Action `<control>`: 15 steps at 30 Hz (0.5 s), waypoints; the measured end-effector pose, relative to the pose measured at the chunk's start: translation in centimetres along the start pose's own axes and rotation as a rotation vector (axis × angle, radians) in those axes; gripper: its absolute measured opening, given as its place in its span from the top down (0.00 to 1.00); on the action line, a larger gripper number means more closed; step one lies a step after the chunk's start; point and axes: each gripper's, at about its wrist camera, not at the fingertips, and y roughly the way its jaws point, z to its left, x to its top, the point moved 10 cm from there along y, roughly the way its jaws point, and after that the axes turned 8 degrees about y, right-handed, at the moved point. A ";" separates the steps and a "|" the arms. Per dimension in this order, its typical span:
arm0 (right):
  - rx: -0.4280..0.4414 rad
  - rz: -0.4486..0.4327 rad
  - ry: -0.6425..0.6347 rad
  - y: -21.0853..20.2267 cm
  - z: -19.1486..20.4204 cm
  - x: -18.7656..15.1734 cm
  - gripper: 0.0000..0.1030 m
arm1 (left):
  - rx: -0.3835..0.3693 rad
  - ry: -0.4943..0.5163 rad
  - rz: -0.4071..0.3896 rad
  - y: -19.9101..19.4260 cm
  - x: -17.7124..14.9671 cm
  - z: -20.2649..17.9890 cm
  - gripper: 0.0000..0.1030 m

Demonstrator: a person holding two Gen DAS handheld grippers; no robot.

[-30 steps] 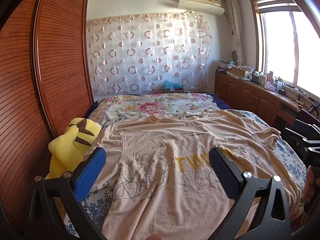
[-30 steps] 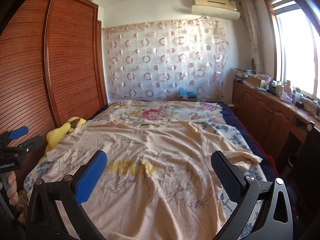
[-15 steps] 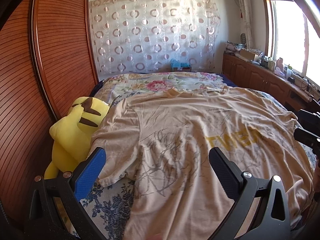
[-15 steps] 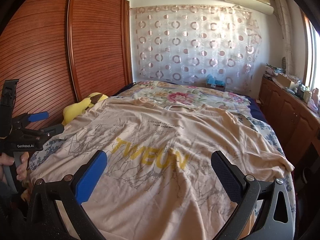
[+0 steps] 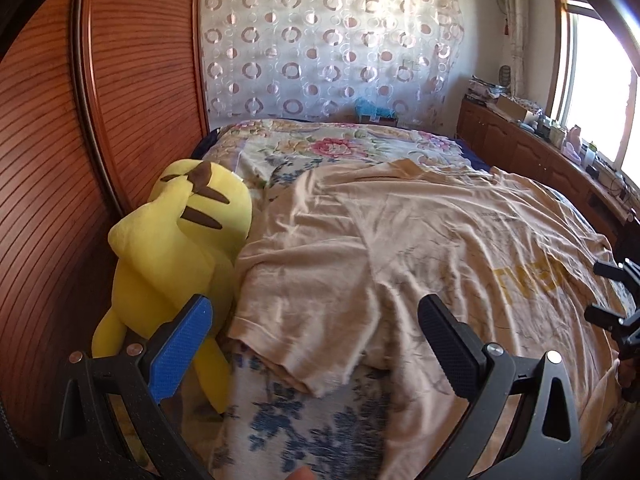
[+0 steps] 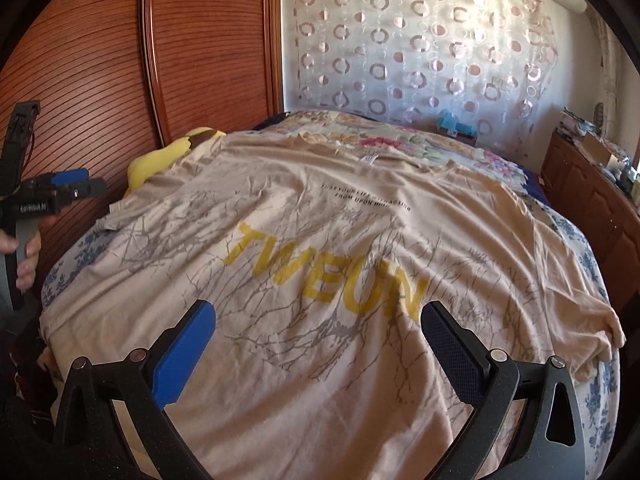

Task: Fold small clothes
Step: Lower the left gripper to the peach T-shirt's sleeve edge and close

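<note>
My left tongs [image 5: 316, 340] have swung down and leftward over the last second, so where they faced the printed chest of the beige cotton T-shirt with the yellow "TWEUN" lettering [image 5: 420, 256], they now look straight at its short left sleeve [image 5: 296, 312], whose hem lies rumpled at the near left of the bed, just beside the yellow plush toy with brown stripes [image 5: 180, 240]. Their jaws stand wide apart and hold nothing. My right tongs [image 6: 318, 344] have turned leftward too: the lettering that sat off to one side now fills the middle of their view, and the far sleeve [image 6: 596, 332] droops toward the right edge of the blue-flowered bedsheet [image 6: 592, 268]. These jaws are also wide and empty, hovering above the lower half of the shirt. The shirt itself lies spread face up across the bed, collar toward the circle-patterned sheer curtain [image 6: 420, 48], not yet folded anywhere. I read the change as lining up for a first fold: my left tongs appear aimed to take the sleeve hem and carry it inward. The plush crowds that corner, so I would need to close on cloth alone.
</note>
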 end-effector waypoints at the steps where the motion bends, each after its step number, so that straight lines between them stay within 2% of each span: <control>1: -0.006 0.007 -0.003 0.0 -0.3 0.0 0.01 | 0.000 -0.007 0.005 0.2 -0.1 0.5 0.00; 3: -0.022 0.015 -0.014 0.2 -0.5 -0.1 0.01 | 0.002 -0.025 0.024 1.0 -0.3 1.8 0.00; 5: -0.038 0.021 -0.024 0.6 -0.1 -0.6 0.01 | -0.022 -0.059 0.048 2.0 -0.6 2.8 0.04; 9: -0.041 0.033 -0.013 1.0 0.4 -0.8 0.01 | -0.082 -0.138 0.117 4.0 -1.6 4.0 0.21; 13: -0.066 0.048 0.010 1.3 0.0 -0.9 0.01 | -0.110 -0.134 0.169 5.9 -2.1 4.1 0.27; 15: -0.072 0.058 0.024 1.5 -0.1 -1.2 0.02 | -0.149 -0.150 0.205 7.2 -2.2 4.1 0.28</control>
